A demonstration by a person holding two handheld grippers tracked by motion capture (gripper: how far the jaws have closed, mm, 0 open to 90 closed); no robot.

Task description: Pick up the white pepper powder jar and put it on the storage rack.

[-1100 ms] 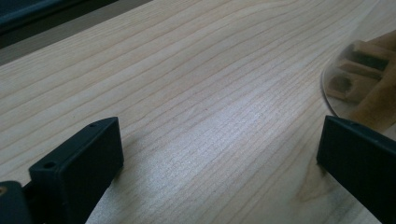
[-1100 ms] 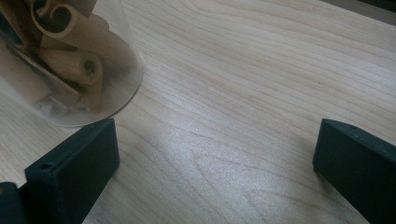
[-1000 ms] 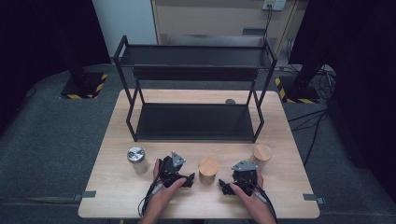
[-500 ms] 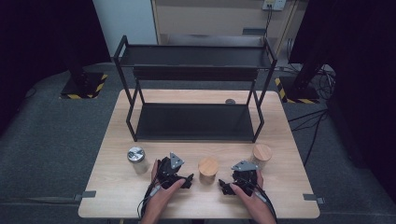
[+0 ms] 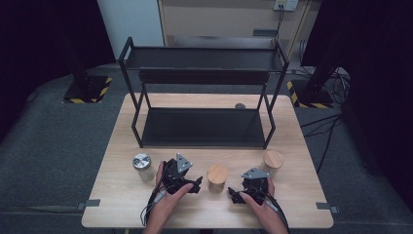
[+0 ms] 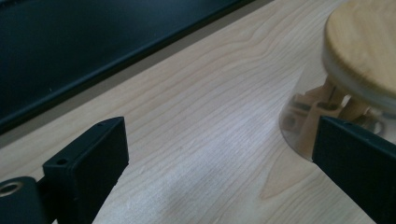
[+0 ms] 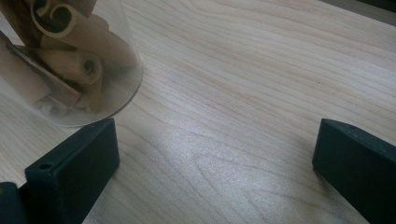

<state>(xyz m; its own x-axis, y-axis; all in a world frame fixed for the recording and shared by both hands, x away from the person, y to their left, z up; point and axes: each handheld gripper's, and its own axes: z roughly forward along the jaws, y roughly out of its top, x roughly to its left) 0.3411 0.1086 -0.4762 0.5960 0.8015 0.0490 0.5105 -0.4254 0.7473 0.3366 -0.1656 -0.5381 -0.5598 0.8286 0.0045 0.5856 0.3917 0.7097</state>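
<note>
A clear jar with a round wooden lid (image 5: 217, 178) stands near the table's front edge, between my two grippers. My left gripper (image 5: 197, 184) hovers just left of it, pointing at it. In the left gripper view the left gripper (image 6: 222, 140) is open; its jaws have just been closing a little, with bare wood between them and the jar (image 6: 359, 60) beside the right jaw. My right gripper (image 5: 234, 193) sits right of the jar, aimed left. In the right gripper view it (image 7: 217, 140) stands open over bare table, and the jar (image 7: 70, 60), with rolled brown sticks inside, is beyond the left jaw.
A black two-tier shelf (image 5: 202, 126) takes up the back half of the wooden table (image 5: 117, 195). A metal-lidded jar (image 5: 141, 165) stands at front left and a second wooden-lidded jar (image 5: 272, 162) at front right. A small dark disc (image 5: 239, 106) lies behind the shelf.
My left gripper has risen slightly off the table and tipped toward the middle jar. The right gripper and the jars have stayed put.
</note>
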